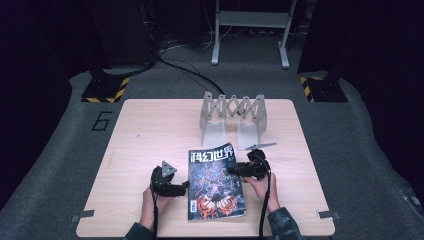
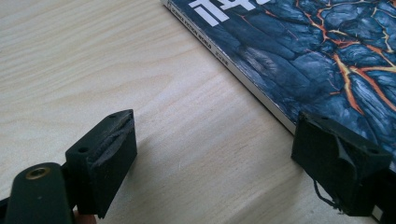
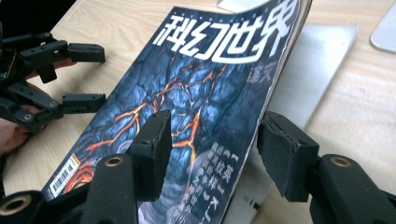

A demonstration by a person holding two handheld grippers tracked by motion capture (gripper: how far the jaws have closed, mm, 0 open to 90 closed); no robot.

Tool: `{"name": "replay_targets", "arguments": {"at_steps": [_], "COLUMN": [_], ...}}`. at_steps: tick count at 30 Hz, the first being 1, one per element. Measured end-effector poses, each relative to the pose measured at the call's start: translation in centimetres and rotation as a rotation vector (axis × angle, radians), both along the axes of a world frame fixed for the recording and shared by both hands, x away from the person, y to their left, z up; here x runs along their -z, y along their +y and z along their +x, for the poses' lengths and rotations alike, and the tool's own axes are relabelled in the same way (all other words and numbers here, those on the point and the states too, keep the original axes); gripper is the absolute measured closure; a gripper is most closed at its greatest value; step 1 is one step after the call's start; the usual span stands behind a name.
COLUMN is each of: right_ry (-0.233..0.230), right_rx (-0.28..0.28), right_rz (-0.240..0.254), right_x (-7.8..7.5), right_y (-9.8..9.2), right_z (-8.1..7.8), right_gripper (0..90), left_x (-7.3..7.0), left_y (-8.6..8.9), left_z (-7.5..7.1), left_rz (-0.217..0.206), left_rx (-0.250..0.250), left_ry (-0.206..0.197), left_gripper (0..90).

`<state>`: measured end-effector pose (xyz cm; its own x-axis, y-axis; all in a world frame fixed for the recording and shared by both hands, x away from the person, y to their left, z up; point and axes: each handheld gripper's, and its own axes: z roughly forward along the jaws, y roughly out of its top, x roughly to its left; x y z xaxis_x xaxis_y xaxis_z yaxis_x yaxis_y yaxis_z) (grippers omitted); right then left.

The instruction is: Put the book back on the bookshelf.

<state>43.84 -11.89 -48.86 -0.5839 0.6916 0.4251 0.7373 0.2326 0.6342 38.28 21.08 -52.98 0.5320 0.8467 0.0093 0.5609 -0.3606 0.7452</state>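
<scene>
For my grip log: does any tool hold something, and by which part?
Nothing yet. The right tool straddles the magazine at its raised page edge, pads apart from it; the left tool is open beside its spine.

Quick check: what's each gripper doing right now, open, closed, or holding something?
Left gripper: open, holding nothing, beside the spine of the dark blue magazine with orange cracks.
Right gripper: open, jaws straddle the magazine's lifted edge, not pressing.
</scene>
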Motion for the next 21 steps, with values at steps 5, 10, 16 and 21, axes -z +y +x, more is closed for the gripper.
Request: {"name": "replay_targets", "arguments": {"at_steps": [5,10,16,21], "right_ry": [-0.001,0.006,0.041,0.037], "right_rx": [-0.012,-0.021,-0.021,-0.028], "right_rz": [-0.024,-0.042,-0.054,-0.061], "right_x": [-0.1,0.1,0.9,1.2], "right_y": [0.6,1.2,1.7,1.9], "right_z": [0.6,1.7,2.9,3.2], "right_gripper": [44.0,44.0,44.2,44.3], "left_x": [0.0,0.0,0.0,0.0], "left_y": [0.0,0.0,0.0,0.0], "left_z": [0.0,0.0,0.0,0.0], "left_rz": [-0.002,-0.002,0.0,0.004], "left_rx": [0.0,0.002,0.007,0.013], "left_ry": [-0.001,-0.001,-0.006,0.001], "left_gripper": [14.0,14.2,14.4,14.4]}}
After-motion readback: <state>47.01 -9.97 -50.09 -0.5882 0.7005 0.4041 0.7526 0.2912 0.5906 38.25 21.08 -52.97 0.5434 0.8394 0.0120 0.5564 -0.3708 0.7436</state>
